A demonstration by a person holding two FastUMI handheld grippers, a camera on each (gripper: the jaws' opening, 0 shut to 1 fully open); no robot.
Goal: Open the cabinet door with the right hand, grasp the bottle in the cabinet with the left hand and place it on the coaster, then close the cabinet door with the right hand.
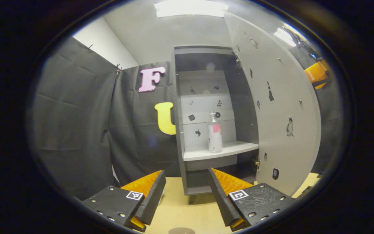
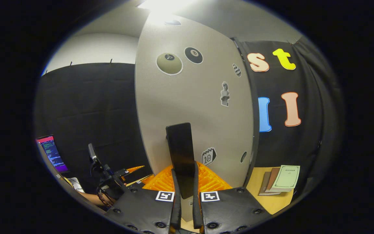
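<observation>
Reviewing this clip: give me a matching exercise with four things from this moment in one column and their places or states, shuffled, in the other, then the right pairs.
Things:
1. bottle
2. cabinet door
3. left gripper
4. right gripper

States or places:
A. shut on the door handle
B. swung open
C. upright on the cabinet shelf
D. open, holding nothing, in front of the cabinet

Pairs: 1-C, 2-B, 3-D, 4-A

Left gripper point(image 1: 187, 191) spread wide, level, gripping nothing — right gripper point(image 2: 185, 182) pinched tight on the door handle point(image 2: 180, 152), fingers upright, nearly touching.
</observation>
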